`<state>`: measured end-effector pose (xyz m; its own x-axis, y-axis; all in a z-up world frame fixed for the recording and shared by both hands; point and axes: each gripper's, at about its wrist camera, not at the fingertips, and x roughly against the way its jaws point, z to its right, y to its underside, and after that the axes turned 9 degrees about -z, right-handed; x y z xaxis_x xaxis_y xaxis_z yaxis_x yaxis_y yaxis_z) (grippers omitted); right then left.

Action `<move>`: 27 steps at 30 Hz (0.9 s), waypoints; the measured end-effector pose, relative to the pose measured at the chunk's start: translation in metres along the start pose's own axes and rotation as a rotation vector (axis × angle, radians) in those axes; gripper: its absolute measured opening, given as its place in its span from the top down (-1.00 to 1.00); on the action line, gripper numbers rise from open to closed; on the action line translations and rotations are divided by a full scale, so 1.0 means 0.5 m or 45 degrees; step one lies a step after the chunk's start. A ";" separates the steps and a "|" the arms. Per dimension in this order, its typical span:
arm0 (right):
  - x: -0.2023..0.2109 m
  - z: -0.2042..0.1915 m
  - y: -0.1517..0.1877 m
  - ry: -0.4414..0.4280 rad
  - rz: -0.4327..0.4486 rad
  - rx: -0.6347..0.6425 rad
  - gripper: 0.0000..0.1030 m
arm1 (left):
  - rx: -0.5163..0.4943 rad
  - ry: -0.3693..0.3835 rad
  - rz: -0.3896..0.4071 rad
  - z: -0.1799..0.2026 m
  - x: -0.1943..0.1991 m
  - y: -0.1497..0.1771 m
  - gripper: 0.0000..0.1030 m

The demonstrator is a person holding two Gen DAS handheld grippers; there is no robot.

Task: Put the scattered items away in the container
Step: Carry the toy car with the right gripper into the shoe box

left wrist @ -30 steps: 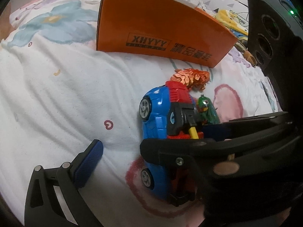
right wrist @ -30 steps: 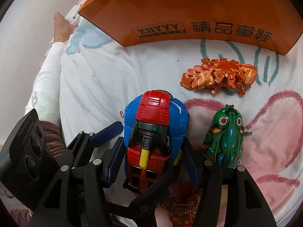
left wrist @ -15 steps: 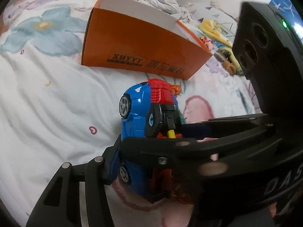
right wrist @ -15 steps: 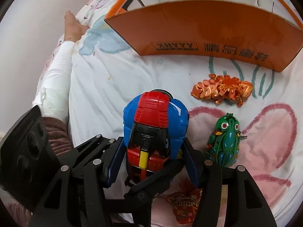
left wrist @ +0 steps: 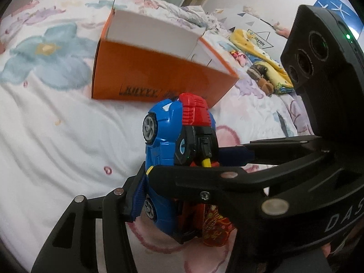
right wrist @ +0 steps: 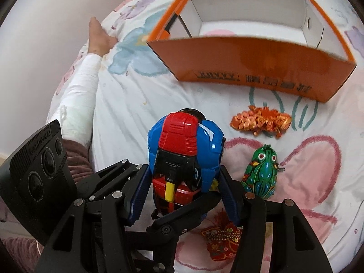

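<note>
I have the toy car [right wrist: 185, 157], blue with a red and black middle, clamped from both sides at once and raised a little off the bed [right wrist: 127, 104], just in front of the orange box [right wrist: 254, 66]. The right gripper [right wrist: 183, 195] grips it across its width, one blue pad on each flank. The left gripper [left wrist: 193, 182] comes in crosswise, its near pad pressed on the blue side by the wheel; its jaws have just been closing, with the car between them. Since two grips share one load, I want both hands to travel together, or the car will twist between the pads. It looks smooth and curved, so I judge it could slip if one side eases off. The box stands open at the top, its near wall between me and the white inside, so the car needs to clear that rim before going forward and down. I would let go only when it is low inside. The orange dragon [right wrist: 260, 122], the green frog [right wrist: 261, 177] and the red pouch [right wrist: 221, 242] lie on the bed, not yet tidied.
</note>
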<state>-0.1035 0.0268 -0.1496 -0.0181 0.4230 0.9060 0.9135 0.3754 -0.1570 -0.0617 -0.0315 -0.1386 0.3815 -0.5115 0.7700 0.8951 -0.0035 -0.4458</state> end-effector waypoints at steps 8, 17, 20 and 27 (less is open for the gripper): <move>0.093 -0.022 -0.020 0.042 0.097 0.039 -0.10 | -0.003 0.022 0.043 0.021 0.068 -0.068 -0.02; 0.202 -0.042 -0.054 0.096 0.206 0.081 -0.10 | -0.073 0.035 0.079 0.049 0.138 -0.141 -0.02; 0.222 -0.042 -0.074 0.103 0.230 0.084 -0.10 | -0.095 0.033 0.079 0.053 0.141 -0.170 -0.02; 0.264 -0.040 -0.118 0.134 0.282 0.108 -0.10 | -0.117 0.034 0.096 0.055 0.152 -0.240 -0.02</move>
<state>-0.1516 0.0438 -0.0129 0.2251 0.4162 0.8810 0.8529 0.3529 -0.3847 -0.1339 -0.0465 -0.0141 0.4393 -0.5363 0.7207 0.8389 -0.0421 -0.5427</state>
